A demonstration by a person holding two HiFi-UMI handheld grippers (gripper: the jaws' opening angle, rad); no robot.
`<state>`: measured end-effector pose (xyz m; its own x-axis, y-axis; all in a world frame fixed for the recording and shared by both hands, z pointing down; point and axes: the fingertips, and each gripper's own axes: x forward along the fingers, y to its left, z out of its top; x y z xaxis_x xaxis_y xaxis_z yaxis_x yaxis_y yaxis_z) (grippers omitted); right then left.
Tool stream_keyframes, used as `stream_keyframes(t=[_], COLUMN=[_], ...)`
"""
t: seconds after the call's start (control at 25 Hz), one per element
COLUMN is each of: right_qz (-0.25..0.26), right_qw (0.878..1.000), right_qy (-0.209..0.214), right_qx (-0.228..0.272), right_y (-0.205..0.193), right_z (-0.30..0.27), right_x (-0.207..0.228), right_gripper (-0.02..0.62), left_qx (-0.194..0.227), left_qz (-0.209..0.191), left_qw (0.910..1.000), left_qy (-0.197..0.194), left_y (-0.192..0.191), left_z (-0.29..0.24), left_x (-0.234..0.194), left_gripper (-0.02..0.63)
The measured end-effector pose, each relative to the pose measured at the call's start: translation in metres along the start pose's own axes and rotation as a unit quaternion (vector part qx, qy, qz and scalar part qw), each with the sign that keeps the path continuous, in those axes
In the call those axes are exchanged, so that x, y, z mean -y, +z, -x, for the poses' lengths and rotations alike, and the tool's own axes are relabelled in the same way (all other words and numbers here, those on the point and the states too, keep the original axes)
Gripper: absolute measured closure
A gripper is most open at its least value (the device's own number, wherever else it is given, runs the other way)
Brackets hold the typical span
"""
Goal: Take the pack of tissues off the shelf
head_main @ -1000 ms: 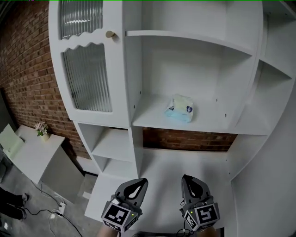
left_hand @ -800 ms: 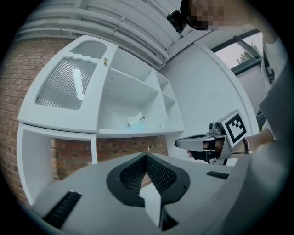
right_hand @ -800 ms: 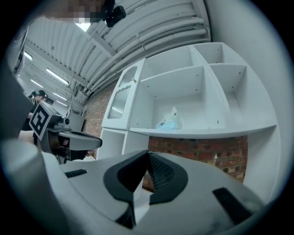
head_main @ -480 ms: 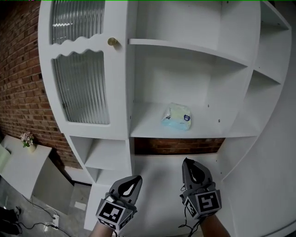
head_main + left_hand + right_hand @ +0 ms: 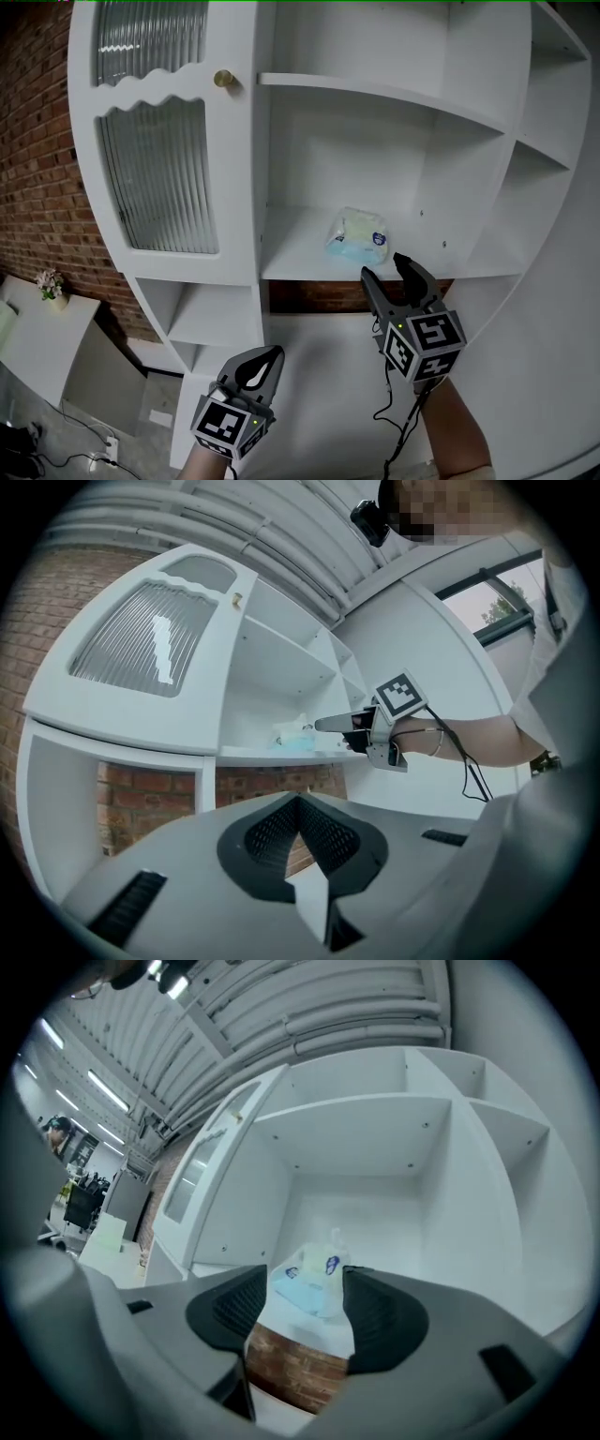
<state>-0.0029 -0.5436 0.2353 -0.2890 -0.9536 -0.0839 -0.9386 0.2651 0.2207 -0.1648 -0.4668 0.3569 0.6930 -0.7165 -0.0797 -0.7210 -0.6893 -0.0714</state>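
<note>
The right claw (image 5: 384, 265) hung just short of the shelf (image 5: 291, 251), tips about level with its front edge. Its jaws were opening, spread wide, with nothing between the pads. Straight ahead of those tips, a little beyond them and slightly to their left, sat the pack of tissues (image 5: 358, 236). It was a soft pale-blue and white bundle lying on the shelf board near the front lip. In the right gripper view the pack (image 5: 314, 1283) showed right through the gap between the two jaws, so the line-up looked good. But it lay past the tips, untouched.

Down below and to the left of the right claw, the left claw (image 5: 271, 354) hung with its jaws pressed together, gripping nothing, well apart from the shelf. Its own view said the same: the two pads met in a point, empty.

So this read as the reach step, with the claw at the shelf and the grasp not yet begun. The next move, by my reckoning, called for pushing the right claw forward over the lip until the pack sat between the pads, then closing gently. The wrapper looked soft and puffy, so it would likely squash, and it could slip if pinched only at a corner. After that, a small lift and a pull straight back, clear of the shelf edge.
</note>
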Motion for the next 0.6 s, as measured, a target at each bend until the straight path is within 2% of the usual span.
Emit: stream_keyframes(t=[0.28, 0.44, 0.6], right_qz=[-0.007, -0.013, 0.003], right_qw=[0.999, 0.997, 0.996], right_qy=[-0.003, 0.005, -0.001], right_qx=[-0.049, -0.081, -0.084], right_y=[-0.002, -0.011, -0.012], right_z=[-0.039, -0.051, -0.051], right_x=[0.022, 0.026, 0.030], right_gripper=[0.346, 0.395, 0.458], left_qx=[0.007, 0.001, -0.004], left_qz=[-0.011, -0.013, -0.020], left_qw=[0.9999, 0.9999, 0.9996], left_qy=[0.006, 0.010, 0.017], left_y=[0.002, 0.001, 0.001], left_z=[-0.006, -0.008, -0.006], left_x=[0.000, 0.001, 0.000], left_gripper=[0.594, 0.594, 0.594])
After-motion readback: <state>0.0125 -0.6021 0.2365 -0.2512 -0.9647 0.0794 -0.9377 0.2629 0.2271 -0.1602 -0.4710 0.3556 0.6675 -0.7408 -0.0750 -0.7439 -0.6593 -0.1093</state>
